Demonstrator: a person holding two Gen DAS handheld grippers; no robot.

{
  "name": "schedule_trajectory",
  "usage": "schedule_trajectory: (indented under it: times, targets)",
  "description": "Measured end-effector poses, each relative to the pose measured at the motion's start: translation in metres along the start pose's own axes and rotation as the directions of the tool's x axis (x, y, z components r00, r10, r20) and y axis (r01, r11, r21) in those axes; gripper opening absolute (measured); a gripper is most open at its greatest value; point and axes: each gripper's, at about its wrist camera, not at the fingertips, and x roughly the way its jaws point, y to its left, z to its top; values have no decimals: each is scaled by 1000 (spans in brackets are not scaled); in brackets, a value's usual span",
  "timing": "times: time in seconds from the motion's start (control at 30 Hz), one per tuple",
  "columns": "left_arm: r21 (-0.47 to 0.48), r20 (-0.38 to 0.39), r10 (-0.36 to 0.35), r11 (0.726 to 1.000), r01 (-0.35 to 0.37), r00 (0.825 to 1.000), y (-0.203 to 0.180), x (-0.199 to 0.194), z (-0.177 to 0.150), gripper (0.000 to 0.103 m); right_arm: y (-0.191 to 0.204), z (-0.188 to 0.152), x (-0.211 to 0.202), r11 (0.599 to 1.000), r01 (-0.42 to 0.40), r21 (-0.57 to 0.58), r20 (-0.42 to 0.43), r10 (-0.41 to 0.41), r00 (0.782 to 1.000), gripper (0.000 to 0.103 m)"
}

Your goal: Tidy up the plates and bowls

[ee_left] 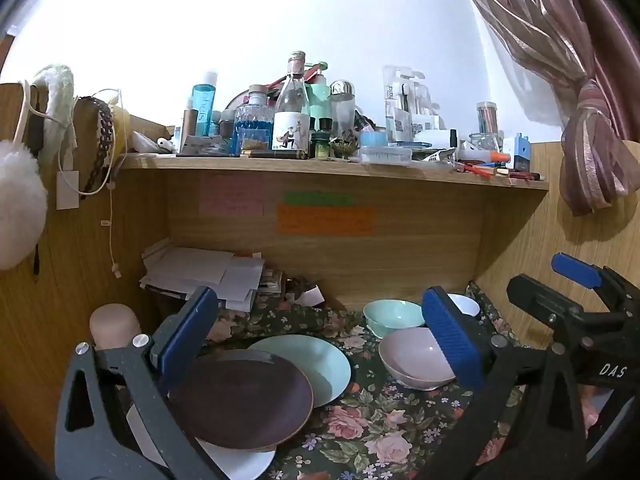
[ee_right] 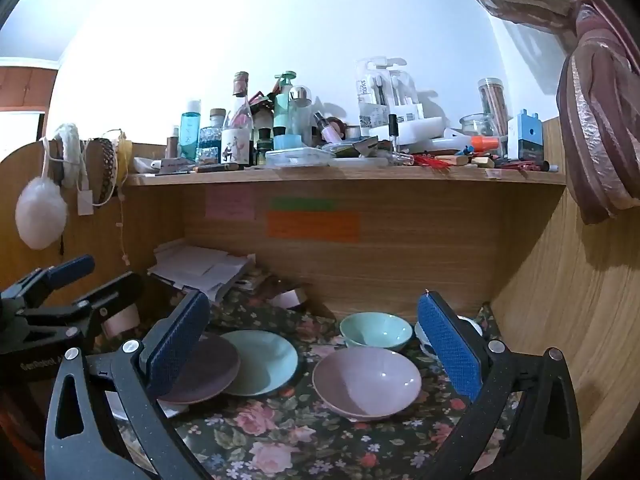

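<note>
From the left wrist, the left gripper (ee_left: 320,336) hung wide apart, blue pads spread and nothing between them but air. Below it, the dark brown plate (ee_left: 240,400) lay overlapping the mint plate (ee_left: 316,364), with a white plate (ee_left: 240,460) peeking out underneath at the near edge. Off to the right sat the pink bowl (ee_left: 412,356), the mint bowl (ee_left: 392,314) just behind it, and a white bowl (ee_left: 466,304) half hidden by the right-hand pad. The other tool's black frame filled the right edge. By my reading, nothing was gripped: this was the approach, picking a first piece.

Over to the right wrist: the right gripper (ee_right: 316,348) was equally splayed and empty, looking straight over the pink bowl (ee_right: 366,382). The mint bowl (ee_right: 376,332) stood close behind, the white bowl (ee_right: 468,324) mostly screened by a pad. The brown plate (ee_right: 208,368) lapped onto the mint plate (ee_right: 264,360) on the left.

The next move probably called for dropping onto a rim, likely the pink bowl's, and closing across its thin wall so it could nest with the others.

Around them: a floral tablecloth (ee_right: 280,440), a pile of papers (ee_right: 200,266) at the back left, a crowded shelf (ee_right: 344,178) of bottles overhead. The wooden side wall and low shelf hemmed in any lift, and glazed rims could slip.
</note>
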Motion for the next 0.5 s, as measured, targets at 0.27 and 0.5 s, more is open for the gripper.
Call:
schedule_trajectory:
  times: [0.27,0.5]
  targets:
    - [-7,-11,-1,1000,1,1000,5,-1,-2,103,3,2,-1,1000,16,-5,-5,-16,1000,103]
    - [-9,-9,3,1000,-3,1000,4,-2,0,103,2,0,-1,999,3,32,-3,-2,1000,103]
